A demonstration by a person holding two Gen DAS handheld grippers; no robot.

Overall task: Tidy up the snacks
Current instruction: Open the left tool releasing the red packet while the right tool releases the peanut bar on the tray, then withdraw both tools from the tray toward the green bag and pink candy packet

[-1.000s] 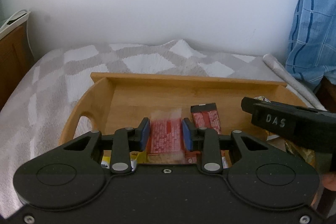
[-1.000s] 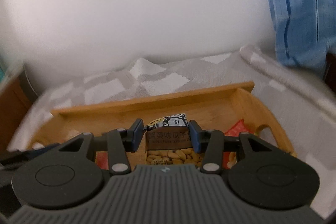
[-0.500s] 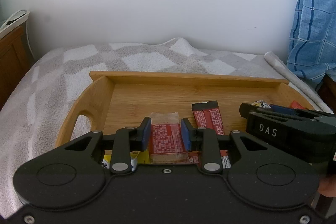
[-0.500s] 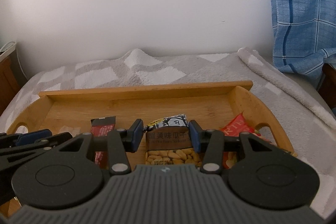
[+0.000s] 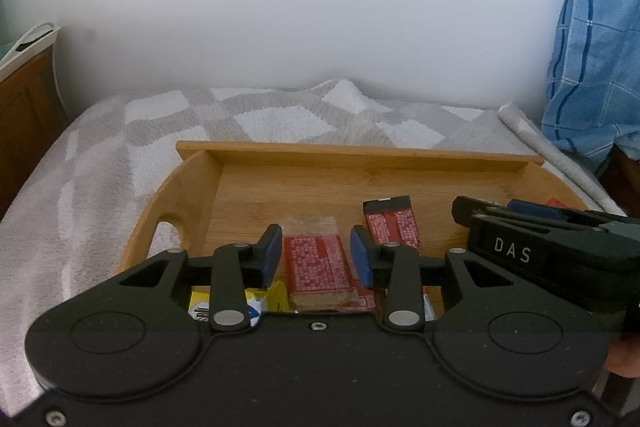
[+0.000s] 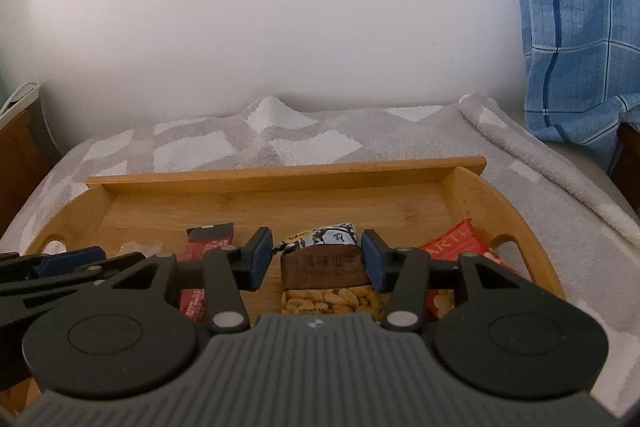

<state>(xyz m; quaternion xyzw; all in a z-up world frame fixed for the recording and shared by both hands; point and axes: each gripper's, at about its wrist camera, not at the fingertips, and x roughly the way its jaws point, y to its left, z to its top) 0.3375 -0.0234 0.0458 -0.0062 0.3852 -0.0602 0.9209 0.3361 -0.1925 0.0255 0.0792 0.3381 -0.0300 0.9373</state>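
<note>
Left gripper: my left gripper (image 5: 316, 259) hangs with its blue pads apart, a red printed snack bar with a clear end seal (image 5: 318, 261) lying between them; a gap shows on each side, so nothing is held.
Right gripper: my right gripper (image 6: 316, 259) is likewise spread, straddling a clear-windowed packet of seeds (image 6: 326, 273); the right pad looks at or very near the packet edge, the left pad stands off it (contact not resolvable).
Where the snacks lie: all inside the wooden tray (image 5: 360, 155), which sits on a grey-and-white checked blanket (image 5: 280, 115).
Step in hand (judgement): both tools are poised to pick, one packet each.
How to do it well: lower until the pads flank the packet body, not the crimped seal, then close gently; film is slippery and the seeds will shift, so I would centre first and lift level. Move one side at a time, as the tools sit close together.
Left view only: a yellow wrapper (image 5: 276, 297) under my tool, and a second dark red bar (image 5: 392, 225) just right of the first.
Right view only: an orange-red pouch (image 6: 456, 247) by the tray's right handle cutout, and the seed packet's brown label (characters too blurred to read).
</note>
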